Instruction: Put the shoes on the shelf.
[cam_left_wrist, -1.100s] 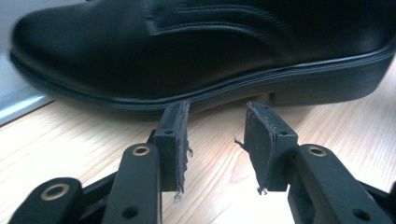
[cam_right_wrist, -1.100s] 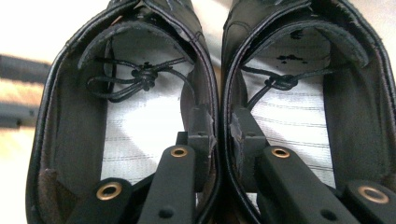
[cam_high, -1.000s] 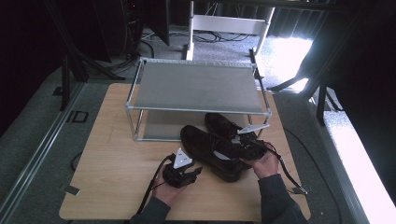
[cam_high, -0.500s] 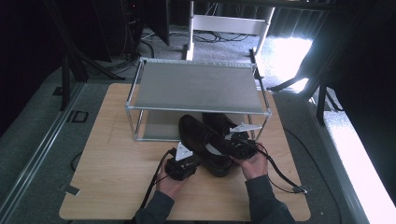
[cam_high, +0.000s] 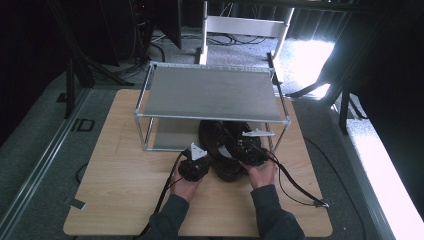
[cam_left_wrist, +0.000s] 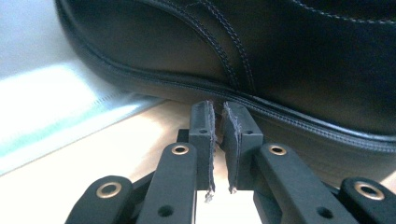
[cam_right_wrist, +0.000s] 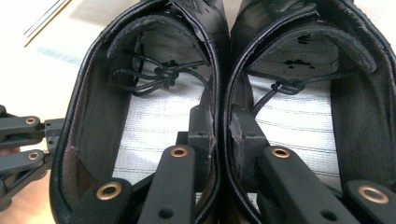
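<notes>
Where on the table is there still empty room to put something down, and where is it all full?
The wooden table is bare left of the metal rack, between its left post and the table's edge. The near strip by the person's sleeves is bare too. The rack's top shelf is bare. It is crowded under the rack's right half, where the black shoes and both grippers sit.

Two-tier rack (cam_high: 210, 92) stands at the far middle of the table (cam_high: 115, 190). Pair of shoes (cam_high: 227, 150) lies side by side, toes under the rack's top shelf, heels toward the person. Left gripper (cam_high: 194, 167) sits just left of the shoes; right gripper (cam_high: 251, 152) at their heel end, pinching the two adjoining inner walls.
</notes>
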